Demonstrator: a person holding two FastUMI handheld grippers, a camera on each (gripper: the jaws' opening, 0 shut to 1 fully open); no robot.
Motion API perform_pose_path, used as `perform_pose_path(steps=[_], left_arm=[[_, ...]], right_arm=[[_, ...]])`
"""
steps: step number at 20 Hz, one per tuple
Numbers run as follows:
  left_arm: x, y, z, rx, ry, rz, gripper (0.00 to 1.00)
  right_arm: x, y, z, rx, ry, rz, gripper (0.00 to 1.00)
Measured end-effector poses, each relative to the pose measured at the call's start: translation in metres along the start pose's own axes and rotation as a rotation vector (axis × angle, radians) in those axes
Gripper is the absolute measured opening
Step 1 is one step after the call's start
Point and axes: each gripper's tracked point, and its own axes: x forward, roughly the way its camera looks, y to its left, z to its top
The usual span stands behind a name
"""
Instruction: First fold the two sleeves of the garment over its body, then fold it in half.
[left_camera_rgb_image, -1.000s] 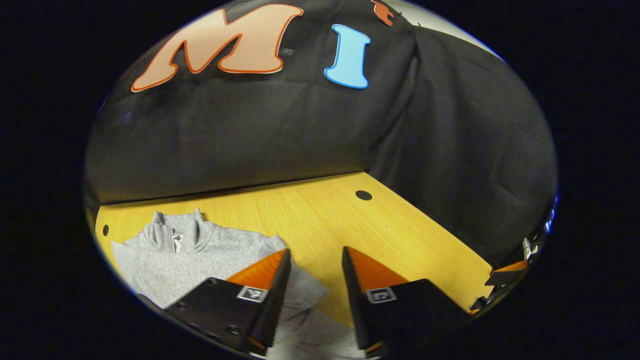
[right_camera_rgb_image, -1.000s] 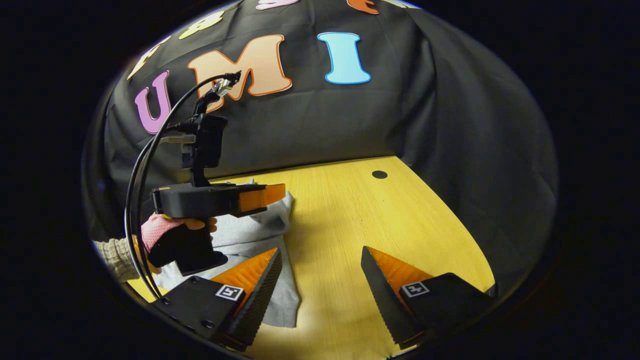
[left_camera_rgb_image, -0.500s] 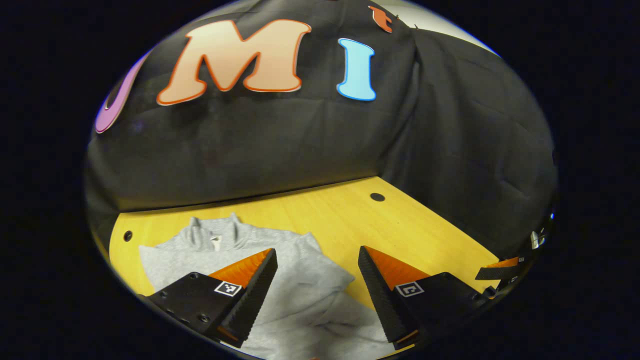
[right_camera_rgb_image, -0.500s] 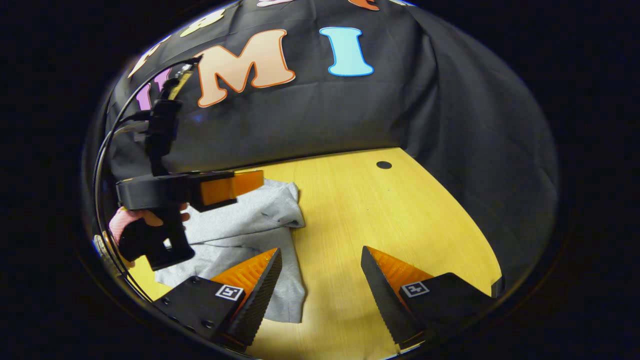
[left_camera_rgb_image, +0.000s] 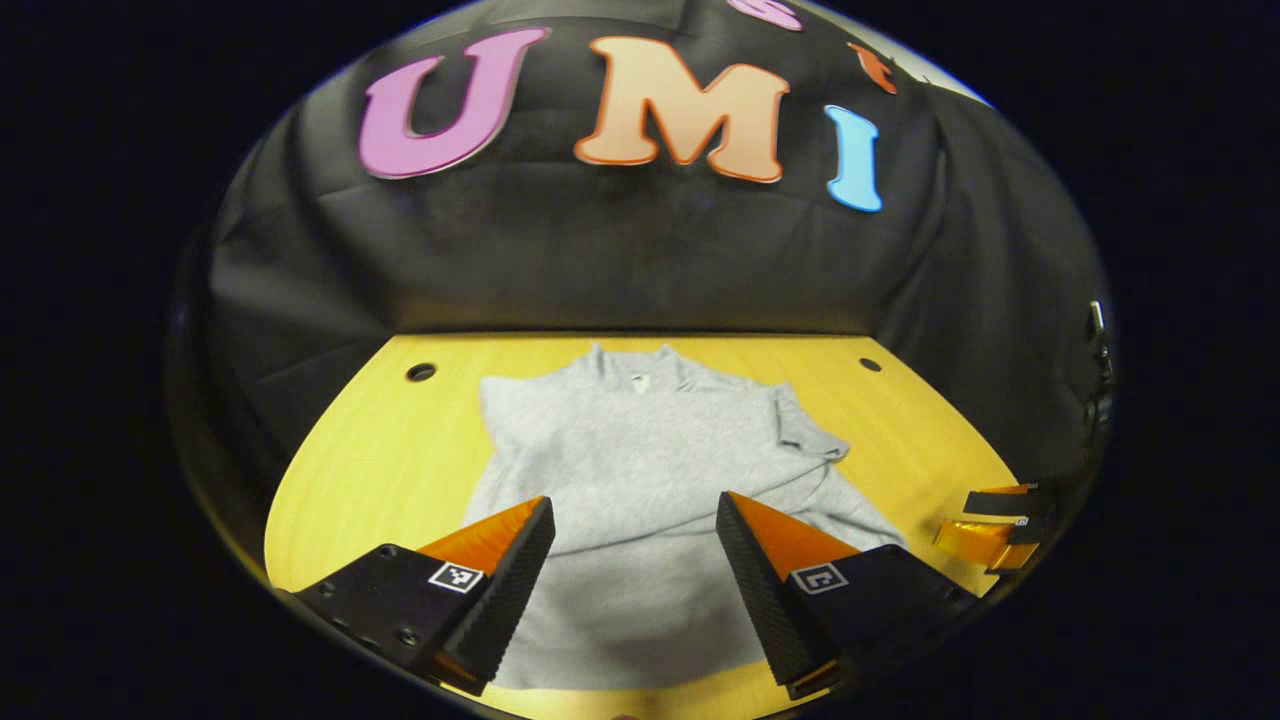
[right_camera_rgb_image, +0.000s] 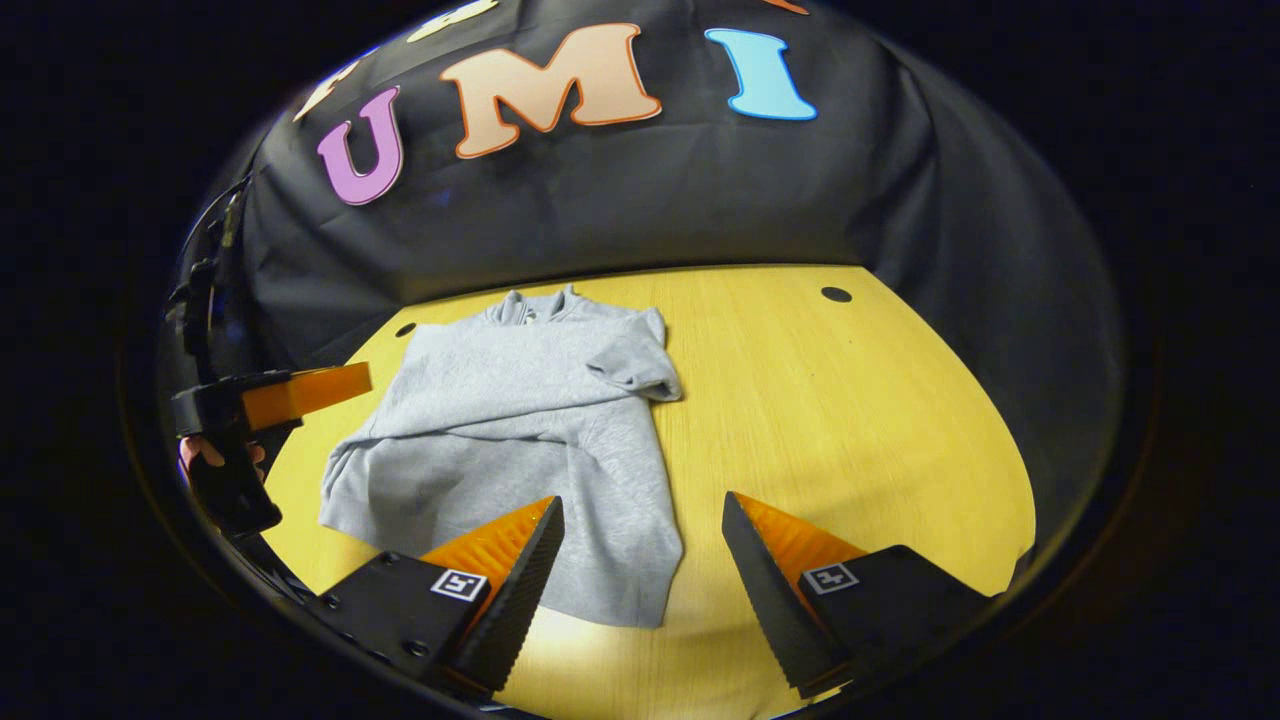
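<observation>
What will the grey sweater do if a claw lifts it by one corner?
The grey sweater will probably droop and hang, since it lies soft and wrinkled on the table. Its folded sleeves may slide open. It looks light.

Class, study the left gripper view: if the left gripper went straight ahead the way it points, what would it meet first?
Most likely the grey garment, which lies flat on the table directly ahead of the left gripper and its open jaws; depth is hard to judge.

No readable text; garment (left_camera_rgb_image: 640, 460) neck tag (left_camera_rgb_image: 637, 379) too small, perhaps blank.
</observation>
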Motion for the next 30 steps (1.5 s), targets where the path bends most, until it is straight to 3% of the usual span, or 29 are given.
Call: perform_pose_path(steps=[5,7,8,9,13,14,26,30], left_arm=[[-0.044,0.061,-0.072,-0.082,0.087,0.111,0.95],[-0.054,0.067,-0.092,-0.12,0.111,0.131,0.95],[-0.057,0.069,-0.102,-0.126,0.125,0.139,0.96],[-0.06,0.072,-0.113,-0.118,0.144,0.148,0.96],[-0.066,0.075,-0.141,-0.088,0.193,0.164,0.96],[-0.066,0.074,-0.146,-0.09,0.201,0.164,0.96],[-0.051,0.075,-0.168,-0.052,0.249,0.191,0.95],[-0.053,0.077,-0.167,-0.036,0.251,0.185,0.89]], right_arm=[[0.006,0.014,-0.038,-0.017,0.062,0.007,0.98],[0.008,0.018,-0.051,-0.021,0.082,0.009,0.95],[0.008,0.02,-0.057,-0.023,0.092,0.012,0.98],[0.01,0.022,-0.063,-0.024,0.104,0.015,0.95],[0.013,0.028,-0.081,-0.027,0.138,0.014,0.98],[0.014,0.028,-0.085,-0.036,0.142,0.007,0.95],[0.02,0.023,-0.098,-0.106,0.157,-0.047,0.98],[0.02,0.025,-0.098,-0.118,0.171,-0.04,0.89]])
